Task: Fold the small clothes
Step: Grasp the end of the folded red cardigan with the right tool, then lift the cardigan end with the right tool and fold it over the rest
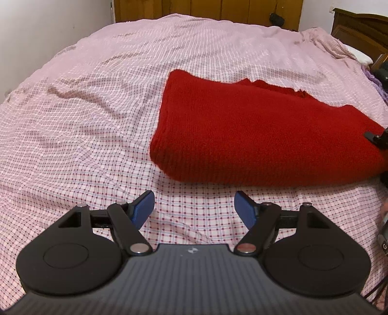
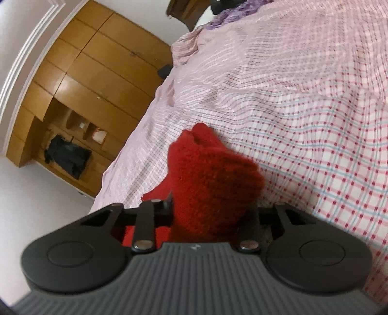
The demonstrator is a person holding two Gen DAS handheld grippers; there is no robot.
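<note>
A red knitted garment (image 1: 254,135) lies folded on the pink checked bedsheet (image 1: 97,121), to the right of centre in the left wrist view. My left gripper (image 1: 194,208) is open and empty, just above the sheet in front of the garment's near edge. My right gripper (image 2: 208,208) is shut on a bunched end of the red knitted garment (image 2: 208,174); the wool hides its fingertips. Part of the right gripper (image 1: 378,139) shows at the garment's right end in the left wrist view.
The bedsheet (image 2: 315,109) covers the whole bed. A wooden wardrobe (image 2: 97,72) with open shelves stands past the bed's far side. A dark wooden headboard (image 1: 361,26), a white pillow (image 1: 359,53) and purple fabric (image 2: 237,12) are at the bed's head end.
</note>
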